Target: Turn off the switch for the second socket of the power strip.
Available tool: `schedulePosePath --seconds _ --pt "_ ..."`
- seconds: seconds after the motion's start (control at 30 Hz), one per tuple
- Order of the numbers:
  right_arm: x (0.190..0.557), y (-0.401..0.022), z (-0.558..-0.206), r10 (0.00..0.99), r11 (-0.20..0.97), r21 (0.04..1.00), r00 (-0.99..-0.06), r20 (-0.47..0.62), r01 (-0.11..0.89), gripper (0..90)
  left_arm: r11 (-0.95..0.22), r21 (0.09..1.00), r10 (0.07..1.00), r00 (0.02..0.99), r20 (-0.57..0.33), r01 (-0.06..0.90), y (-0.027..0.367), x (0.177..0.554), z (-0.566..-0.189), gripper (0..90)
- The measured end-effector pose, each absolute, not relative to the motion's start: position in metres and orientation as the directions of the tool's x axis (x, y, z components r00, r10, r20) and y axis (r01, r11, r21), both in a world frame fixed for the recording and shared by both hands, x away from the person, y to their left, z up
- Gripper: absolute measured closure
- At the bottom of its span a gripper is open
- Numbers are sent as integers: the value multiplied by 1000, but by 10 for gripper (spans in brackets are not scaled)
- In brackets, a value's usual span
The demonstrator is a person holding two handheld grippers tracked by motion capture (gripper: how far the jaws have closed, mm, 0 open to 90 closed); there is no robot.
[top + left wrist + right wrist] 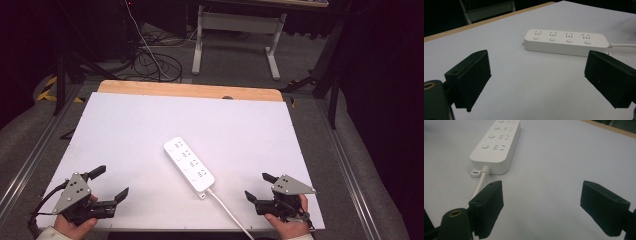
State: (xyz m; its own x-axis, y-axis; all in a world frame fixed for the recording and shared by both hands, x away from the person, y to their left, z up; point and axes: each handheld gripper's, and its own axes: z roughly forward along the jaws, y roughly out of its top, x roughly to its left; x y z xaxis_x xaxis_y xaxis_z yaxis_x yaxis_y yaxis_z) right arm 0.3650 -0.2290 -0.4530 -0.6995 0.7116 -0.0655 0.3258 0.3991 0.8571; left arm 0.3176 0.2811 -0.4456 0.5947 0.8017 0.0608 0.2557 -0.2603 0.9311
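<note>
Risk sits mostly with the white plastic 4-socket power strip (pixel 189 164), which lies flat and diagonal at the centre of the high view on the white table top (pixel 125 130), untouched by either tool. The left gripper (pixel 109 186), at the lower left of that view, has its jaws spread wide and grips nothing; the right gripper (pixel 256 187), at the lower right, is equally wide open and empty. Both rest low near the front edge, well apart from the strip.

The strip is smooth, broad and light, so a pinch across its rounded sides could slip off, or a jaw coming down off-centre could shove it sideways across the slick surface instead of closing on it. The white round cable (pixel 227 212) runs from the strip's near end toward the bottom edge of the high view, passing just beside the right gripper; in the right gripper view it runs behind the left jaw. A jaw snagging that cable would likely drag or twist the strip. Pressing one of the 4 round buttons (pixel 552 39) by accident is another hazard.
</note>
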Motion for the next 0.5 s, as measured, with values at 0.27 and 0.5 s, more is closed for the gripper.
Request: schedulePosePath --seconds 0.27,0.5 --pt "366 -231 -454 710 396 860 -701 -66 320 190 -275 931 809 581 89 239 280 318 -445 75" --pt "365 -231 -453 706 406 857 -704 -75 316 194 -305 926 812 570 129 224 278 315 -445 70"
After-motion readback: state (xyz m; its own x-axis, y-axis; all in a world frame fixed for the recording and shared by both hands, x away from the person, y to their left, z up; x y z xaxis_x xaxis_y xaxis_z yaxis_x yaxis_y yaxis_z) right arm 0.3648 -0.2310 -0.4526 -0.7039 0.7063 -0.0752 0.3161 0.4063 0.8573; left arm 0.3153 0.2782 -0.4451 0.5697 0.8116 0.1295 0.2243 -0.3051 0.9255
